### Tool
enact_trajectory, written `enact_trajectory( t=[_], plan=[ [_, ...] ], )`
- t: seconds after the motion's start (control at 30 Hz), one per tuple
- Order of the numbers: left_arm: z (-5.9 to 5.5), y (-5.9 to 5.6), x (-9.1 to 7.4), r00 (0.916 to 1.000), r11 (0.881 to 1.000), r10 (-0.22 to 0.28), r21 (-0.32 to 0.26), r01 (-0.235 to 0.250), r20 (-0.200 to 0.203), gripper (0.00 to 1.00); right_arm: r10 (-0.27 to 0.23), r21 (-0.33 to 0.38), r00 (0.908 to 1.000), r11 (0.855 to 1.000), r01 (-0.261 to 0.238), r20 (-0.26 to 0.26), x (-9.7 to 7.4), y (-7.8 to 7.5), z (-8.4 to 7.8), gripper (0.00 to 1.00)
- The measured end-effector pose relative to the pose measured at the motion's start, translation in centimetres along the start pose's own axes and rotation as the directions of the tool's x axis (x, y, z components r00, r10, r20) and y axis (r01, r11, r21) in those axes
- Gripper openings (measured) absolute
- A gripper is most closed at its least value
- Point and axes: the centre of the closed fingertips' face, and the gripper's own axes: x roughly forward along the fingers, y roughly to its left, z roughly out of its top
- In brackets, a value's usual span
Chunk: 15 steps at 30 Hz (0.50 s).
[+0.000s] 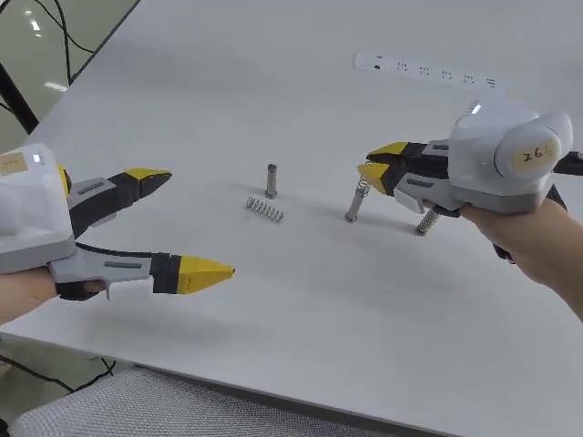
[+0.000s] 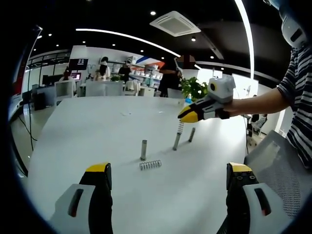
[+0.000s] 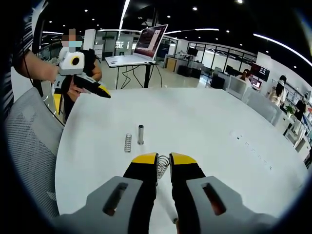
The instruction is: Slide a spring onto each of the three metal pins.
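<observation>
The springs are judged light, thin-wired and elastic. They are easily squashed or flicked away if pinched hard across the coils, and apt to roll on the smooth table (image 1: 301,346). A gentle hold near one end is judged best, with the bore left free and in line with the pin. The pins are judged stiff, slim and readily tipped by a sideways push.

The right gripper (image 3: 164,160) is drawn nearly closed, its fingers (image 3: 146,168) nipping a spring (image 3: 163,165) that is threaded on the upper part of the middle pin (image 1: 352,211), which is seen leaning. The third pin (image 1: 426,221), with coils around it, is found just beside it under the gripper body. The bare pin (image 1: 271,180) is set upright well apart to the left. The loose spring (image 1: 264,209) is laid flat on the table near its foot, not touching it. The left gripper (image 1: 187,223) is held by the near edge, fingers (image 1: 200,269) spread wide with nothing between them.

The top of the middle pin is covered by the fingers, and whether its foot is planted on the table cannot be told. The upper end of the third pin is hidden, so how far its spring reaches cannot be made out.
</observation>
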Motion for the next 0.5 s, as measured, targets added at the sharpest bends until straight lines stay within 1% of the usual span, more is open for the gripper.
enact_trajectory(
  t=[0.3,0.5],
  plan=[
    [-0.2,-0.1,0.1,1.0000,1.000,-0.001,-0.005,0.001,-0.007,0.97,0.007,-0.004,0.9999,1.000,-0.007,-0.012,0.2,0.1,-0.4,0.11],
    [-0.2,-0.1,0.1,1.0000,1.000,0.002,-0.007,-0.002,-0.006,0.97,0.016,-0.007,0.9994,1.000,-0.016,-0.032,0.7,0.4,-1.2,0.11]
  ],
)
